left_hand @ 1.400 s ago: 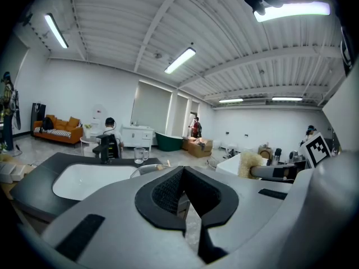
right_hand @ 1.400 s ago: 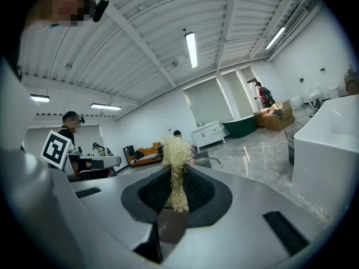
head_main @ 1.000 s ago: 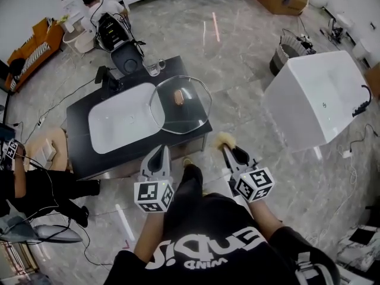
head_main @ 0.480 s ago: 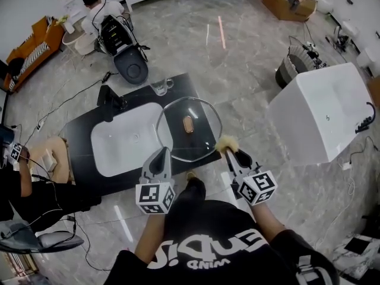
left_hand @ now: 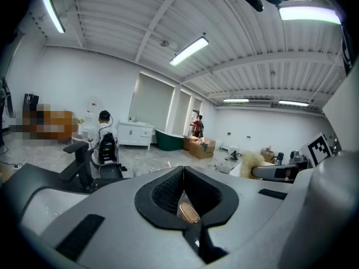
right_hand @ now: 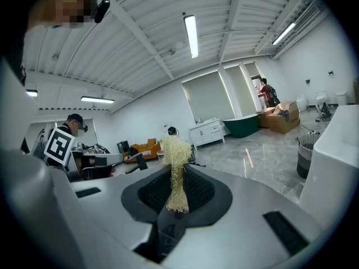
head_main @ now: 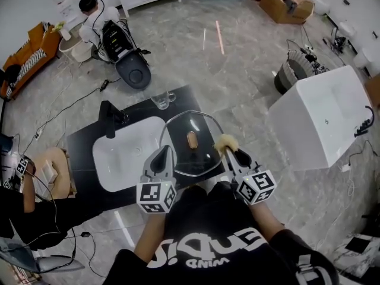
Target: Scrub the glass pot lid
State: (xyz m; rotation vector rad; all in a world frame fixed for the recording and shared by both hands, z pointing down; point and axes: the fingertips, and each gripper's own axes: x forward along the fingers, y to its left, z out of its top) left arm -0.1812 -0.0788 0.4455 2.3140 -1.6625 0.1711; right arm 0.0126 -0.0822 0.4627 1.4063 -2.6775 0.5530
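Note:
The glass pot lid, with a copper oval knob, lies flat on the black table, partly over the right end of the white sink. My left gripper is shut and empty, with its tip at the lid's near left rim. In the left gripper view the knob shows low through the notch under the closed left gripper. My right gripper is shut on a yellow fibre scrubber at the lid's near right rim. The scrubber stands up out of the right gripper.
A black faucet stands at the sink's back left and a glass cup at the table's far edge. A big white basin unit stands to the right. A person sits at the left, another far behind. Cables cross the floor.
Both grippers have come forward to the table together. Their tips were short of it a second ago and now reach the lid's near rim. The lid has not shifted on the table.

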